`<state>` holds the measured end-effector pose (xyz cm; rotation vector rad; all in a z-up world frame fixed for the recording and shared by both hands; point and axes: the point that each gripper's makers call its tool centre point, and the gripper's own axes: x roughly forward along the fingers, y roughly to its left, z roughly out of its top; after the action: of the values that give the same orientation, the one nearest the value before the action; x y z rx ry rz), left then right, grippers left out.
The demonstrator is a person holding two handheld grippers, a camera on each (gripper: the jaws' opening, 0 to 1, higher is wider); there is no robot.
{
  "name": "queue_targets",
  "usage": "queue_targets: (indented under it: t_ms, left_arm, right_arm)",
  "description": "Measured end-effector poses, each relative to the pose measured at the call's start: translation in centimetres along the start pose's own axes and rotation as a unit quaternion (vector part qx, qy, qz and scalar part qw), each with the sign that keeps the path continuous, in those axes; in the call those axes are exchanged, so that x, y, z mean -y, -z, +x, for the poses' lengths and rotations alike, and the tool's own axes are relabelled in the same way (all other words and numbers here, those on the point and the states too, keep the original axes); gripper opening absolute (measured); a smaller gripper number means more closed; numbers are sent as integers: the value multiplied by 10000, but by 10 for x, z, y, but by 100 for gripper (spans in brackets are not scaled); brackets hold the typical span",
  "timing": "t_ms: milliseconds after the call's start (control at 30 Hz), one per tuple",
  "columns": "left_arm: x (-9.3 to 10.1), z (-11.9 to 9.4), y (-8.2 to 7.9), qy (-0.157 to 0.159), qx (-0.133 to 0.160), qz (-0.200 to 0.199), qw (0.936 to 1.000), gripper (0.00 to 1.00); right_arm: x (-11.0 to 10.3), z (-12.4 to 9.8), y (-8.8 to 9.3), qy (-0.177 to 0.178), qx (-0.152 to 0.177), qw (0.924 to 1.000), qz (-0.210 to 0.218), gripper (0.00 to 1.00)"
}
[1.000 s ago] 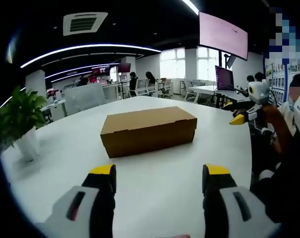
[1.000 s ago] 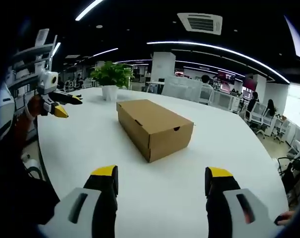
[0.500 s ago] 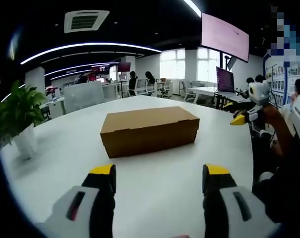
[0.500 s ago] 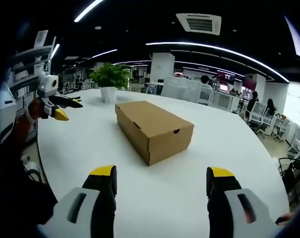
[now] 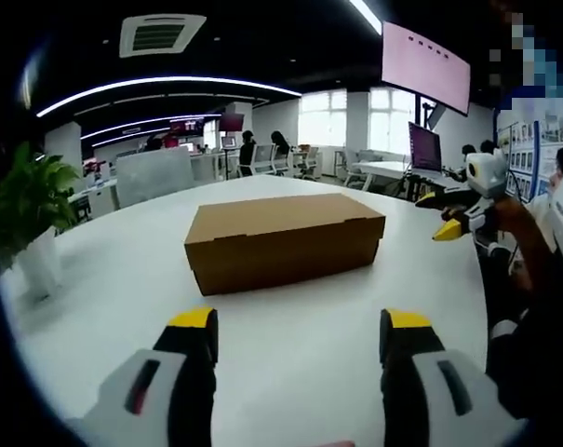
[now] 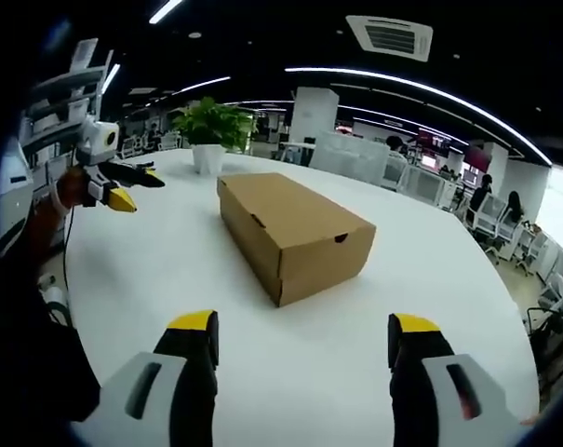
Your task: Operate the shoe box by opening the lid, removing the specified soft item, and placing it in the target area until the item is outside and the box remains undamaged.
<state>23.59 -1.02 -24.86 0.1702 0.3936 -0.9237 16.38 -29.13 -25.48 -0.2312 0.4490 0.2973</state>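
A brown cardboard shoe box (image 5: 283,240) with its lid down lies on the white table (image 5: 290,354); in the right gripper view the box (image 6: 290,232) shows a short end with a small notch. My left gripper (image 5: 298,326) is open, a short way in front of the box's long side, nothing between its yellow-tipped fingers. My right gripper (image 6: 302,328) is open too, facing the box's corner from a little way off. Each view also catches the other gripper held in the air: the right gripper (image 5: 439,214) and the left gripper (image 6: 125,184).
A potted green plant (image 6: 209,133) in a white pot stands on the table beyond the box, at the left edge as the plant (image 5: 28,219) in the left gripper view. Office desks, chairs, screens and seated people fill the background. The table edge runs close to the person's body (image 5: 542,326).
Both cameras have moved slightly closer to the box, which looks a bit larger. The box has not moved and its lid stays down. Both grippers remain open.
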Motion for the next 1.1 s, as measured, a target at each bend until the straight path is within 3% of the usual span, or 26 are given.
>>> queue_targets:
  t_ms: [133, 200, 433, 733, 1100]
  left_arm:
    - [2, -4, -5, 49, 89, 17, 9999, 73]
    - [0, -4, -7, 63, 162, -29, 9998, 73]
    - [-1, -6, -3, 7, 96, -42, 9999, 73]
    - [5, -6, -10, -54, 115, 61, 9999, 73]
    - [15, -1, -18, 58, 174, 138, 9997, 74]
  right_arm:
    - [0, 0, 2, 27, -45, 9999, -102, 76]
    - [-1, 0, -3, 41, 124, 9995, -292, 76]
    - [-4, -5, -5, 36, 229, 9992, -340, 79]
    - [0, -16, 4, 55, 116, 9998, -154, 79]
    - [13, -27, 2, 165, 278, 9994, 124, 79]
